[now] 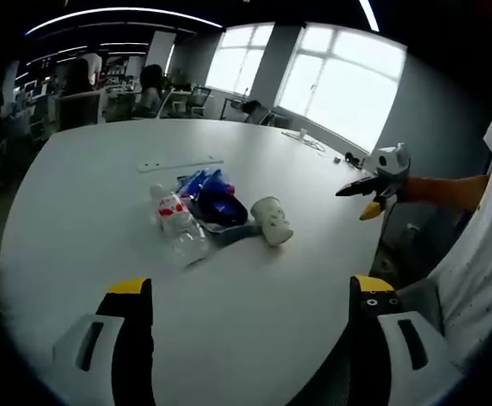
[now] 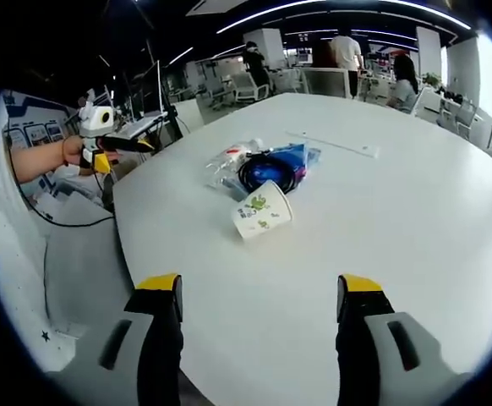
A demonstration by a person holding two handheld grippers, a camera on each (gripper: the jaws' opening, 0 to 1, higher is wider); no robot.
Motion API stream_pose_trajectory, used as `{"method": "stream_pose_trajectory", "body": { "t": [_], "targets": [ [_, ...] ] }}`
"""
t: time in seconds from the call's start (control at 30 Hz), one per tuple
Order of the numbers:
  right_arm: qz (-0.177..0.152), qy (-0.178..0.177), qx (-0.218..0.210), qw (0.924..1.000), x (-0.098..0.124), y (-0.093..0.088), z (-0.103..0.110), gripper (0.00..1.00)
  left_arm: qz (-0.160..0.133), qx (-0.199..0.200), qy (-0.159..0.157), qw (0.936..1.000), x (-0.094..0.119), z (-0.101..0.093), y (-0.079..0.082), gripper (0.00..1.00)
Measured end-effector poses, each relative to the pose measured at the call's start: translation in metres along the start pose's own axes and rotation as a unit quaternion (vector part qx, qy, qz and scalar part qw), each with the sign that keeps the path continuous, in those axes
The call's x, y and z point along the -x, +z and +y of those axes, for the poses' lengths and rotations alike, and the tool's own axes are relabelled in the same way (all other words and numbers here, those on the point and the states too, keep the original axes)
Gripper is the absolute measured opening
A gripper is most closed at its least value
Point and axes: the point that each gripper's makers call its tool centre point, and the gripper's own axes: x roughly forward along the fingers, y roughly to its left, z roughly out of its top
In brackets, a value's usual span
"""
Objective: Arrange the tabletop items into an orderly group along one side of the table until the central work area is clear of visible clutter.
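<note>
Left gripper view: the left gripper (image 1: 250,292) hangs over the near part of the large white oval table (image 1: 85,194), black yellow-tipped jaws spread wide, grasping nothing. Near the table's middle sits a tight cluster: a clear crumpled plastic bottle with a red label (image 1: 177,222), a blue plastic wrapper (image 1: 205,183), a coiled black cable (image 1: 221,209) and a white paper cup with green print (image 1: 272,221) lying on its side, all touching or just beside one another. A thin white strip (image 1: 178,163) lies apart beyond them. Right gripper view: the right gripper (image 2: 259,292) is likewise released and empty over the table edge, cup (image 2: 261,211) nearest, cable (image 2: 270,172) behind it. People and office desks (image 2: 347,63) in the background.
</note>
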Motion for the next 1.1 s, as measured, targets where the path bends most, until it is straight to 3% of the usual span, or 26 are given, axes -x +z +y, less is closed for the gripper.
{"method": "stream_pose_trajectory", "body": {
  "t": [0.47,1.1],
  "targets": [
    [0.010,0.026,0.041,0.9988,-0.020,0.032,-0.004,0.74,-0.018,0.008,0.011,0.9998,0.006,0.003,0.006,0.99],
    [0.030,0.079,0.122,0.9889,-0.070,0.084,-0.008,0.73,-0.038,0.022,0.031,0.9986,0.011,0.016,0.013,0.99]
  ]
}}
